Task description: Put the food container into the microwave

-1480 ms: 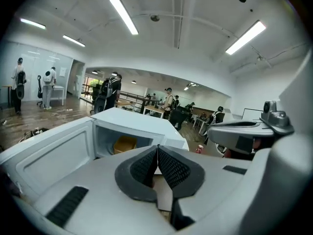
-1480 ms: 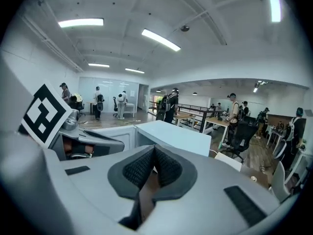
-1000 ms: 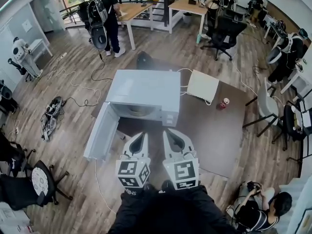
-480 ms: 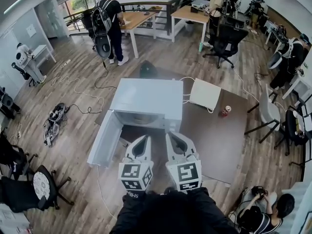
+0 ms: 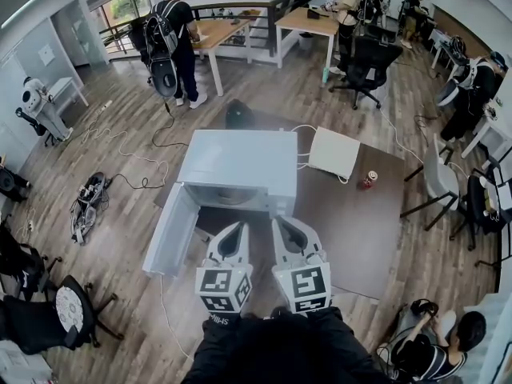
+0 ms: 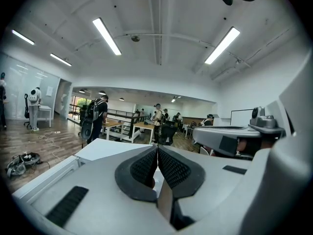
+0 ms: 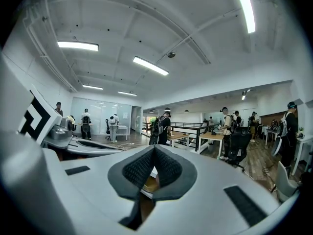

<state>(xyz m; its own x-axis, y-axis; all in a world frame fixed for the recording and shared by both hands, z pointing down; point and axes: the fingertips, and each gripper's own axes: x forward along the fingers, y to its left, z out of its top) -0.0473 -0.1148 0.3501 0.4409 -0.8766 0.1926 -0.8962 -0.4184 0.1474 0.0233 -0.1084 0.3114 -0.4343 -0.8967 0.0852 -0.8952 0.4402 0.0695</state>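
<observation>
A white microwave stands on a brown table, its door swung open to the left. Inside the cavity a round pale shape shows; I cannot tell whether it is the food container or the turntable. My left gripper and right gripper are side by side just in front of the opening, pointing at it. The left gripper's pads meet with nothing between them. The right gripper is likewise shut and empty.
A flat white box and a red can lie on the table right of the microwave. Cables sprawl on the floor at left. An office chair stands at lower left, a seated person at lower right.
The head view has shifted slightly, so the microwave sits a little higher and more to the right. Both grippers stay shut, side by side in front of the opening.
</observation>
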